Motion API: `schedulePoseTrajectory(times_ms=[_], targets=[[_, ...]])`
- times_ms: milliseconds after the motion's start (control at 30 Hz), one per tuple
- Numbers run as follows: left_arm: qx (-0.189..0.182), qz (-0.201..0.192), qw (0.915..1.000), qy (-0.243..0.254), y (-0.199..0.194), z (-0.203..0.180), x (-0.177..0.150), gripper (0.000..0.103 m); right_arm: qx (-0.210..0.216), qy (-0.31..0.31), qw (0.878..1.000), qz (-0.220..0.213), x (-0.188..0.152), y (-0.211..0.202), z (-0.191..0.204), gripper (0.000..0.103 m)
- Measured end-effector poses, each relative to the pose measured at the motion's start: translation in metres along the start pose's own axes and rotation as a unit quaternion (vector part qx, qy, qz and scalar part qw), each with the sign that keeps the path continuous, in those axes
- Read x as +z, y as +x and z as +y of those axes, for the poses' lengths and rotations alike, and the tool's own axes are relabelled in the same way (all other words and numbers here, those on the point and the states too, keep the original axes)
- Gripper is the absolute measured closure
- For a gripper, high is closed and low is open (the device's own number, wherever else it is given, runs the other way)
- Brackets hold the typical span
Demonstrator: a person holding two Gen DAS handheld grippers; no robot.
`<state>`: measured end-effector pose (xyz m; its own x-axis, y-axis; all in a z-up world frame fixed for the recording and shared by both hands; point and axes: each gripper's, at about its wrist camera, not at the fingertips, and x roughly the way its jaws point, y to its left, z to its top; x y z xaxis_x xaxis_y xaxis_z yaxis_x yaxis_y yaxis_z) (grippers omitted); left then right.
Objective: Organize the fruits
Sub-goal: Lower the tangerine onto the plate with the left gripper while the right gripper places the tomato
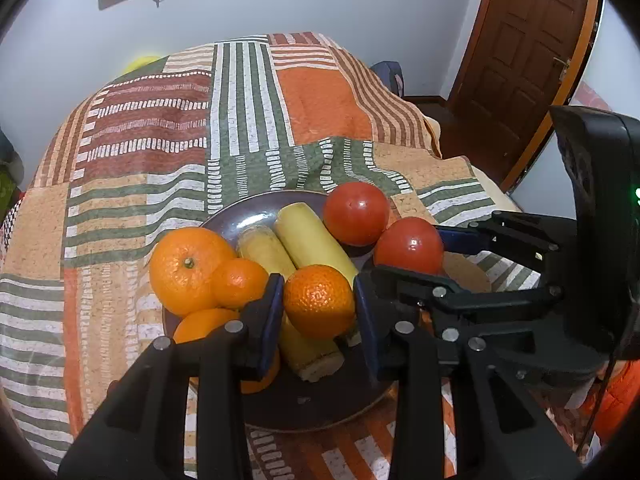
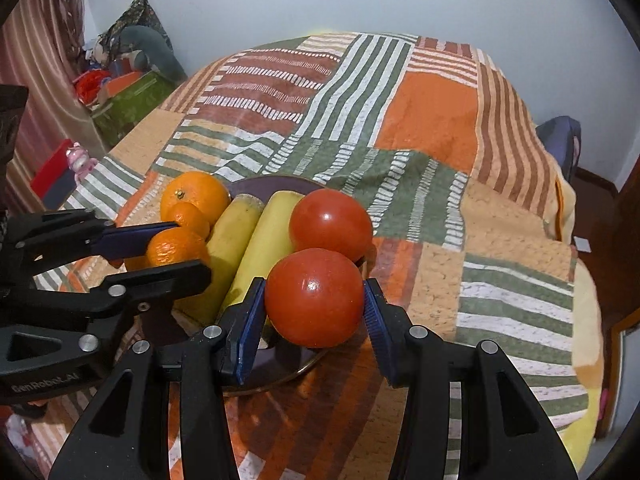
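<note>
A dark plate (image 1: 320, 404) on the patterned cloth holds several oranges, two bananas (image 1: 312, 240) and two tomatoes. My left gripper (image 1: 319, 304) is shut on a small orange (image 1: 319, 300) over the plate; it also shows in the right wrist view (image 2: 172, 246). My right gripper (image 2: 314, 300) is shut on the near tomato (image 2: 314, 298), seen in the left wrist view too (image 1: 408, 244). The other tomato (image 2: 330, 224) sits just behind it. A large orange (image 1: 188, 268) lies at the plate's left rim.
The striped cloth (image 1: 160, 168) covers a rounded table (image 2: 512, 288). A wooden door (image 1: 520, 60) stands at the right. Boxes and clutter (image 2: 120, 92) sit on the floor at the far left. A dark chair back (image 2: 560, 140) stands beyond the table's right edge.
</note>
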<state>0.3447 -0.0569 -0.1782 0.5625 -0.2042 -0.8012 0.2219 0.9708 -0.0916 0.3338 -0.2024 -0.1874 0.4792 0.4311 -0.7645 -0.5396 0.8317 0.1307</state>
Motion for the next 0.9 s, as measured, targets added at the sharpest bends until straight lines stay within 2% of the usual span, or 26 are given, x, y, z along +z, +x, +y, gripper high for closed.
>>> schedulePoseTrajectory(times_ms=[233, 400, 467, 567, 900], targets=[[-0.004, 0.007, 0.9999, -0.014, 0.008, 0.002, 0.002, 0.067, -0.007, -0.001, 1.0, -0.003, -0.004, 0.005, -0.003, 0.058], [-0.021, 0.001, 0.9994, -0.028, 0.001, 0.007, -0.002, 0.054, -0.019, -0.011, 1.0, 0.0, -0.002, 0.006, 0.0, 0.058], [-0.013, -0.009, 0.9996, -0.022, -0.005, 0.005, -0.004, 0.052, -0.032, -0.019, 0.999, 0.001, -0.001, 0.004, 0.001, 0.053], [-0.002, -0.016, 0.9997, -0.019, -0.015, 0.006, -0.006, 0.051, -0.041, -0.017, 0.999, -0.012, 0.0, -0.005, 0.001, 0.037], [0.033, -0.054, 0.9978, -0.02, -0.087, 0.019, -0.028, 0.051, -0.034, -0.018, 0.998, -0.058, -0.004, -0.062, 0.029, 0.036]])
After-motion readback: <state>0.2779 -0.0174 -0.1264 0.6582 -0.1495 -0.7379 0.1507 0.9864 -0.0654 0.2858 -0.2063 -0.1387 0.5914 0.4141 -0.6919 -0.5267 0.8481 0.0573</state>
